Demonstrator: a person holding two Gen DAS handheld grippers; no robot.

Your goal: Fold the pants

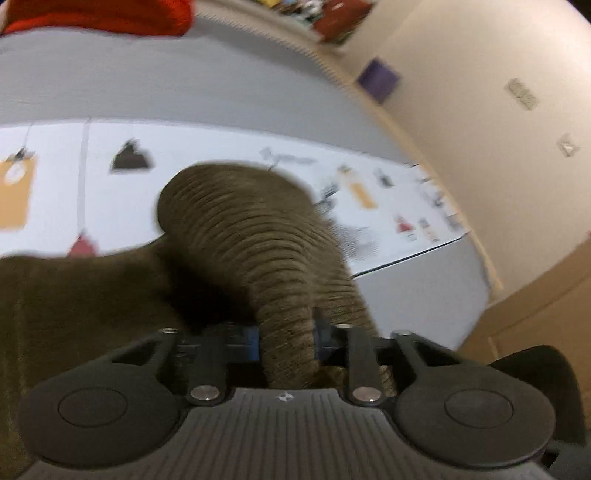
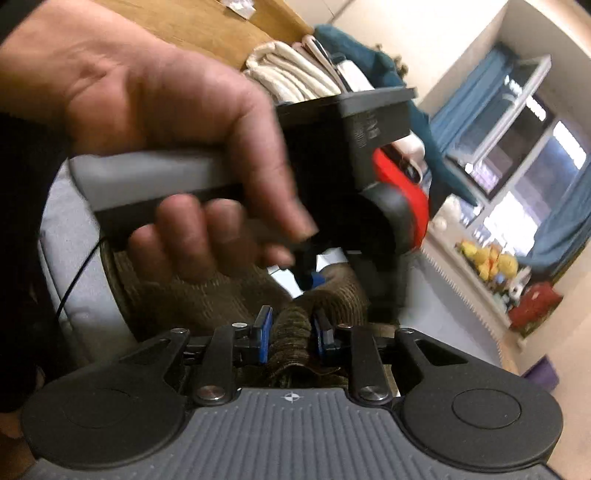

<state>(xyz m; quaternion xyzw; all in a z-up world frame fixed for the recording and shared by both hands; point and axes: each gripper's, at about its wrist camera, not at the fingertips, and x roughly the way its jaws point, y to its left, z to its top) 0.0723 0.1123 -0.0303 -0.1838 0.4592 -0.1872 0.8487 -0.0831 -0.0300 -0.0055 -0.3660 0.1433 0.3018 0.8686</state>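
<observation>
The pants [image 1: 251, 236] are olive-brown ribbed corduroy. In the left wrist view a bunched fold of them rises from between my left gripper's [image 1: 286, 341] blue pads, and the jaws are shut on it. The rest of the cloth spreads low to the left. In the right wrist view my right gripper [image 2: 291, 332] is shut on another bunch of the pants [image 2: 291, 332]. Just ahead of it the person's hand [image 2: 166, 122] holds the left gripper [image 2: 354, 155] close by, over the same cloth. Both views are motion-blurred.
A white sheet with printed pictures [image 1: 229, 147] lies on the grey bed surface [image 1: 147, 81]. A red cloth [image 1: 99, 14] lies at the far edge. A cream wall [image 1: 480, 92] stands to the right. In the right wrist view there are stacked linens [image 2: 291, 74] and a window with blue curtains [image 2: 524, 147].
</observation>
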